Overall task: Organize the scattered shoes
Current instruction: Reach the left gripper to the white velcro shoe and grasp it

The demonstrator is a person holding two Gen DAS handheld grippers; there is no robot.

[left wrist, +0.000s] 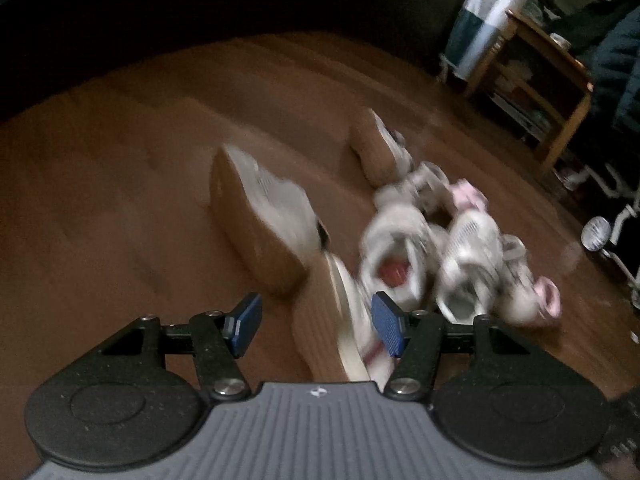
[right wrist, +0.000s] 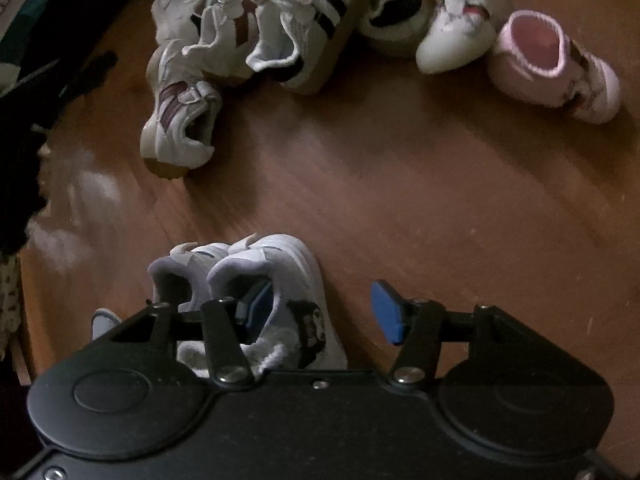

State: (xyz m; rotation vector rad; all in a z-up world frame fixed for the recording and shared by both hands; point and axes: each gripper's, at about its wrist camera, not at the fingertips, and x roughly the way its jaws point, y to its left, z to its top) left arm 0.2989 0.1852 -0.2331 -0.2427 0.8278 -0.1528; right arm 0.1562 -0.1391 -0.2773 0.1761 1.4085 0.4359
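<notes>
Shoes lie scattered over the wooden floor (right wrist: 400, 200), and I see them from both wrists. Under my right hand-held gripper (right wrist: 320, 312) a pair of small white sneakers (right wrist: 276, 264) stands side by side, heels toward me. Its left blue pad (right wrist: 256, 304) sits over the collar of the nearer sneaker, while the right pad hangs over bare floor; the jaws stand about half open and grip nothing. Beyond, toward the far side of the floor, a white sneaker with dark red stripes (right wrist: 180, 120) lies beside a white sneaker with black stripes (right wrist: 304, 28) tipped on its side, the two touching. Further right sit another small white shoe (right wrist: 456, 36) and a pink bootie (right wrist: 552, 64), close together.

My left hand-held gripper (left wrist: 316, 326) is also about half open and empty. This view is badly blurred. Between its blue pads I see a white shoe lying on its side with its tan sole (left wrist: 320, 320) showing. A second shoe, sole turned toward me (left wrist: 256, 220), lies just past it, and a third (left wrist: 376, 152) further off. To the right a cluster of white and pink shoes (left wrist: 460, 248) is heaped together. A wooden shelf unit (left wrist: 532, 92) stands at the far right edge of the floor.
</notes>
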